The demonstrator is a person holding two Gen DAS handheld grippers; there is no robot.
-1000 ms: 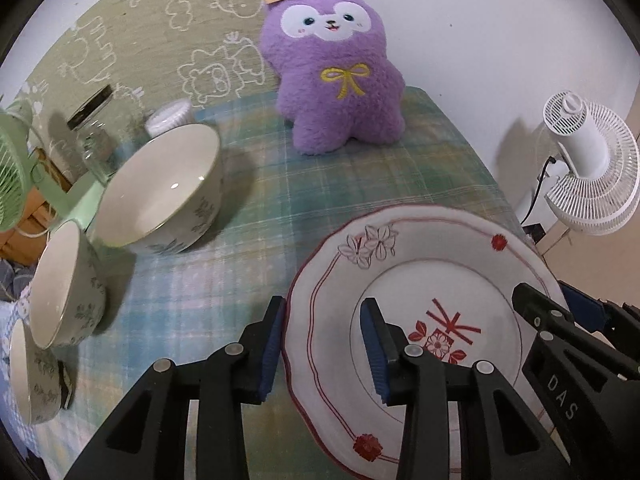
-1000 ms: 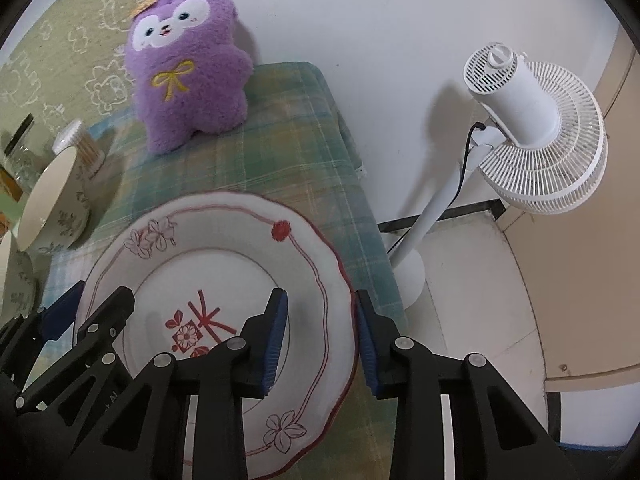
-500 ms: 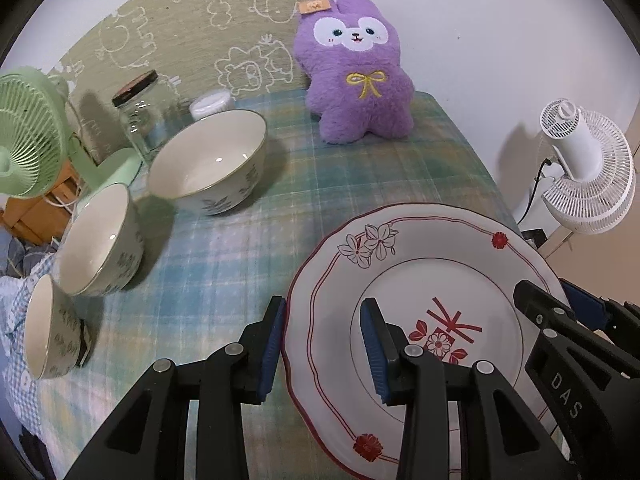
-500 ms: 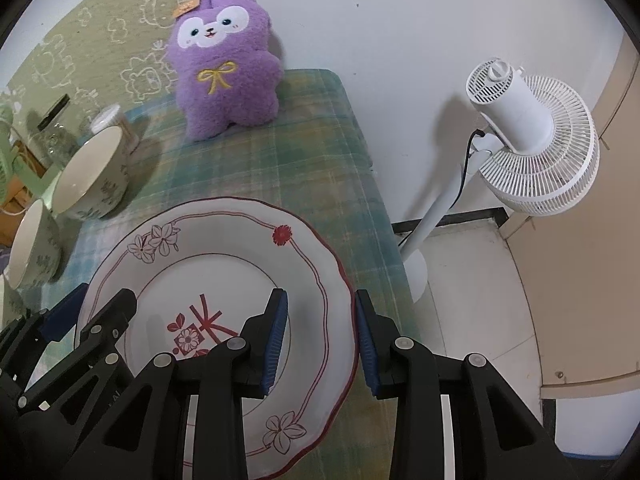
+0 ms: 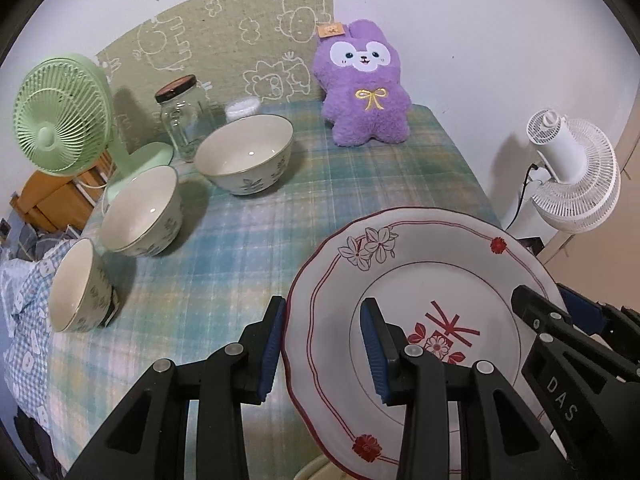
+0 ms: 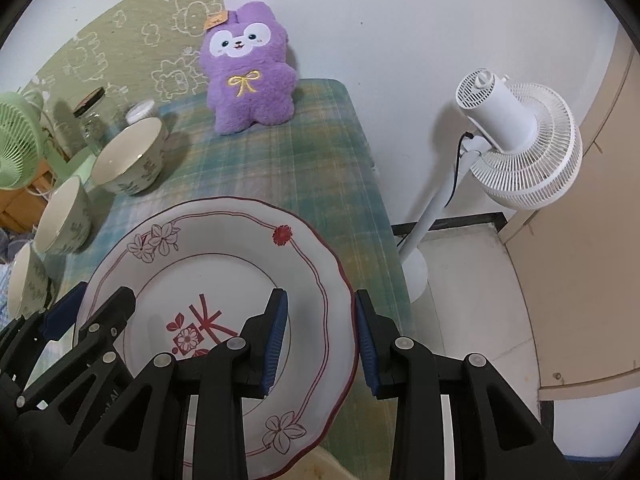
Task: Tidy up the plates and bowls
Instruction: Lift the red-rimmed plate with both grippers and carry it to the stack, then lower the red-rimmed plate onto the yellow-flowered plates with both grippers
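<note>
Left gripper (image 5: 323, 346): jaws part-open, straddling the left rim of the plate; one blue pad outside the rim, the other over the plate's face. Whether the pads press the rim, cannot tell.
Right gripper (image 6: 320, 336): jaws part-open, straddling the right rim of the same plate; contact likewise unclear.
Plate (image 5: 420, 280): white, scalloped red-lined rim, red flower and line-drawn blossoms, red motif at centre; held tilted above the table's near right corner, between both grippers.
Table (image 5: 360, 184): covered in green-blue plaid cloth.
Large bowl (image 5: 246, 158): cream, leaf print, upright, toward the table's far left.
Medium bowl (image 5: 140, 212): same pattern, near the left edge, just beside the large bowl.
Small bowl (image 5: 76, 286): same pattern, at the left edge, nearest of the three.
Glass jar (image 5: 180, 120): dark lid, far left, behind the large bowl.
Purple plush toy (image 5: 366, 88): upright at the far edge, against the wall.
Green desk fan (image 5: 60, 114): far left corner.
White standing fan (image 6: 516, 140): on the floor, right of the table.
</note>
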